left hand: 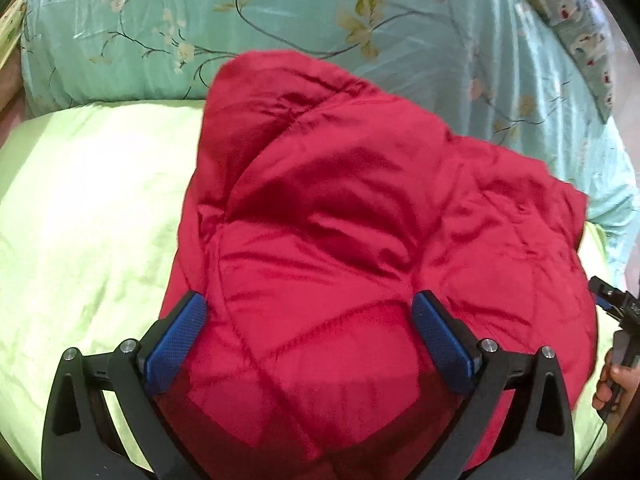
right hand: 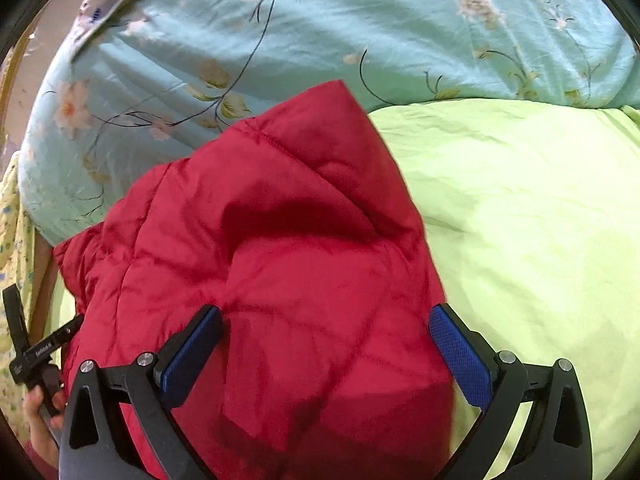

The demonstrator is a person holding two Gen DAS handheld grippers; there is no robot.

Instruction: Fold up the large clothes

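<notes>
A red quilted jacket (left hand: pixel 352 216) lies bunched and partly folded on the light green bed sheet (left hand: pixel 88 208). My left gripper (left hand: pixel 310 332) is open, its blue pads wide apart over the jacket's near part. In the right wrist view the jacket (right hand: pixel 280 264) fills the middle. My right gripper (right hand: pixel 326 344) is open too, its pads apart above the jacket's near right edge. Neither gripper holds cloth. The right gripper shows at the right edge of the left wrist view (left hand: pixel 616 308), and the left gripper at the left edge of the right wrist view (right hand: pixel 36 344).
A turquoise floral duvet (left hand: pixel 280 12) is piled along the back of the bed, also in the right wrist view (right hand: pixel 320 28). A patterned pillow (left hand: pixel 576 24) sits at the far right. The green sheet (right hand: pixel 532 216) spreads to the right of the jacket.
</notes>
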